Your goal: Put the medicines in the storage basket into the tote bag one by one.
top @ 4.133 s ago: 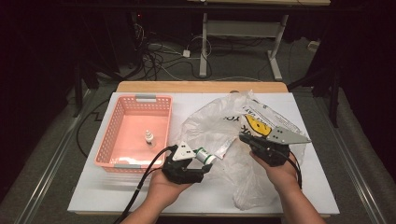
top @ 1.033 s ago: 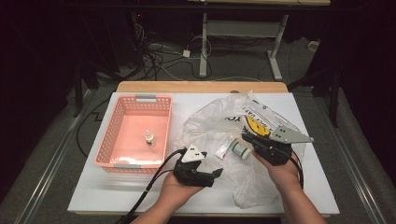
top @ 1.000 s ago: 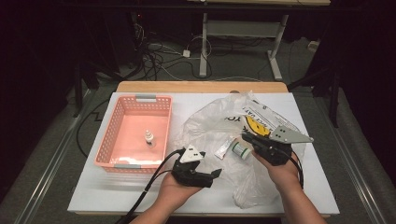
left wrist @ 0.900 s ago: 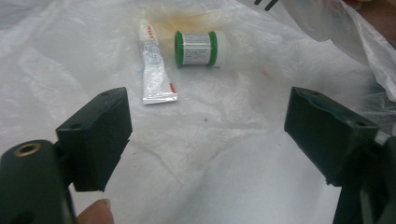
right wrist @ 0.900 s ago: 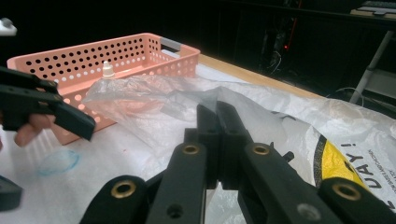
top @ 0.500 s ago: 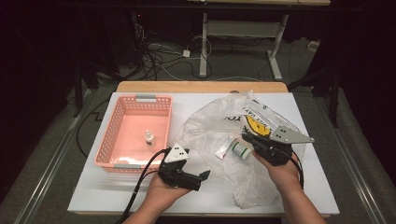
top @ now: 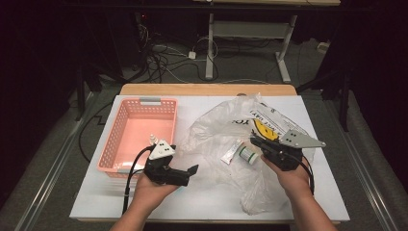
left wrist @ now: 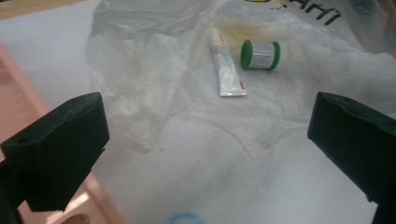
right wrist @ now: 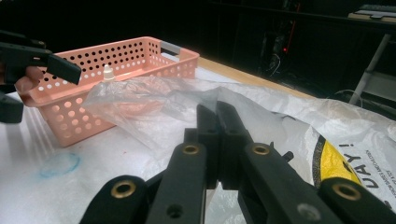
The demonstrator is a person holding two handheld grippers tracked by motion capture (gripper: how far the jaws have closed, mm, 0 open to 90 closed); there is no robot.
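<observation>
Green-capped bottle (left wrist: 260, 55) beyond open left tool (left wrist: 205, 140)

Dark room, grey floor (top: 57, 144), tangled cables (top: 163, 57), white desk legs (top: 210, 43)

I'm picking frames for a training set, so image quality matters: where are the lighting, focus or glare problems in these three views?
High view: the white table is evenly lit, the surroundings dark. Left gripper view: the tool's near jaws look soft, while the tube and green-capped bottle are fairly sharp; mild sheen on the plastic bag. Right gripper view: the shut jaws blur up close, the pink basket is clearer, the background nearly black.
</observation>
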